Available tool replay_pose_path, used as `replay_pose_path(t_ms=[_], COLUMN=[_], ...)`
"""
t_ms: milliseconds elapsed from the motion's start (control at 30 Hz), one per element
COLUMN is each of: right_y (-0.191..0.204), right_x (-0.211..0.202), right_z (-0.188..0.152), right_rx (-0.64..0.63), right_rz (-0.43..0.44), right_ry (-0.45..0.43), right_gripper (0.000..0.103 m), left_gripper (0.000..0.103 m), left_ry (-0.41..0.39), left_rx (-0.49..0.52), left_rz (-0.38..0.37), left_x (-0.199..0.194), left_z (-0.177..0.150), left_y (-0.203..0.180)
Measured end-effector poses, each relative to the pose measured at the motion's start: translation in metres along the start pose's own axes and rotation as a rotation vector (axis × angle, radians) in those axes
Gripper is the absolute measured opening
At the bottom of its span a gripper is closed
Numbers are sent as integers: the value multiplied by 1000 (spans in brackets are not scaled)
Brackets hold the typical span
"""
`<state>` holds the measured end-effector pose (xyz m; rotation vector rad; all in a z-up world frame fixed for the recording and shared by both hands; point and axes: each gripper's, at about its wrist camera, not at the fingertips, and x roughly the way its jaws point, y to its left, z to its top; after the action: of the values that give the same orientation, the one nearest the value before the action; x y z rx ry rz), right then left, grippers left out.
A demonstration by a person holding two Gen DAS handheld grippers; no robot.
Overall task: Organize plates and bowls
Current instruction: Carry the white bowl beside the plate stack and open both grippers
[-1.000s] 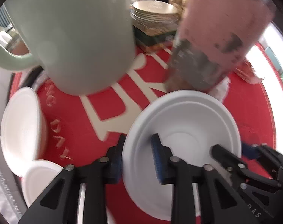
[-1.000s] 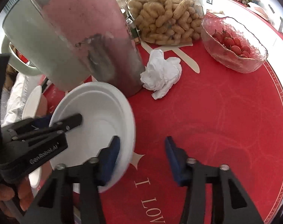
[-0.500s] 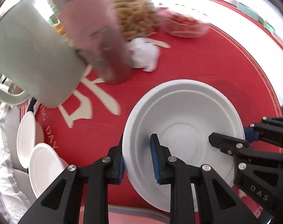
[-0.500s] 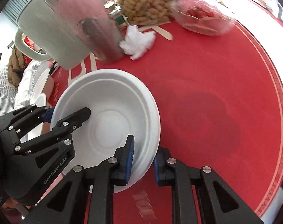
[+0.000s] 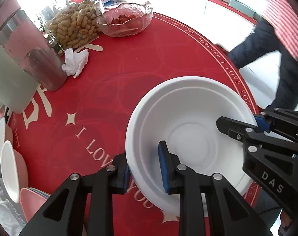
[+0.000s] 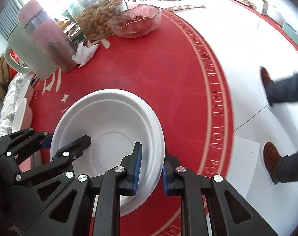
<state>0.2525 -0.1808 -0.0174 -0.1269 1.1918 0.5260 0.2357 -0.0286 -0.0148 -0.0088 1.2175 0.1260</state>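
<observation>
Red cloth with pale "I LOVE YOU" lettering covers the round table [image 5: 149,63], and beyond its edge lies a bright white floor where a person's legs [image 6: 286,90] show at the right of the right wrist view. At the upper left of both views stand a pink and steel flask [image 5: 29,53], a pale green mug [image 6: 25,49], a crumpled tissue [image 5: 75,62], a heap of peanuts [image 5: 74,27] and a glass bowl of red fruit [image 5: 125,22].

The task's thing, a white disposable bowl [image 5: 190,137], sits low and centre in each view, near the table's edge, held between the two tools. The left gripper [image 5: 145,169] is clamped narrow on the bowl's near rim, one blue pad outside the wall and one inside. The right gripper [image 6: 150,169] pinches the opposite rim the same way, its jaws close together on the wall.

The bowl looks light and thin, probably moulded pulp or foam, so it should lift with little effort but may flex or dent under a hard squeeze. The rim is the sensible place to hold, as both tools do. Its smooth wall could slip if tilted. More white and pink bowls [image 5: 9,167] wait at the lower left edge of the left wrist view
</observation>
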Motion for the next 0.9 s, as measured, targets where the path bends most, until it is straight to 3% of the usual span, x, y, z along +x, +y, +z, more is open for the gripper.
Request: replay_pose_path(t_ms=[67, 100, 133, 167, 200, 333, 500, 733, 900], right_y=[-6, -9, -10, -13, -16, -16, 0, 82, 134], right_x=[-5, -8, -12, -16, -23, -49, -74, -89, -78], right_z=[0, -1, -1, -2, -3, -6, -15, -18, -15], right_rx=[11, 18, 29, 41, 49, 65, 68, -78, -177], right_rz=[26, 20, 10, 6, 6, -28, 31, 115, 129], right_ry=[-22, -31, -47, -68, -99, -189, -249, -271, -242], right_gripper=[21, 29, 41, 74, 89, 89, 89, 89, 89], left_gripper=[45, 51, 63, 69, 70, 78, 80, 81, 81], left_ry=[-7, -16, -32, -53, -75, -181, -267, -326, -318], left_rx=[-13, -21, -32, -41, -52, -120, -234, -363, -462], left_rz=[18, 30, 40, 47, 57, 37, 23, 91, 123], left_x=[-1, -3, -7, -12, -20, -58, -98, -124, -122], left_z=[-3, -6, -10, -14, -19, -49, -96, -150, -177], left_y=[-1, 1, 5, 12, 17, 52, 102, 161, 201])
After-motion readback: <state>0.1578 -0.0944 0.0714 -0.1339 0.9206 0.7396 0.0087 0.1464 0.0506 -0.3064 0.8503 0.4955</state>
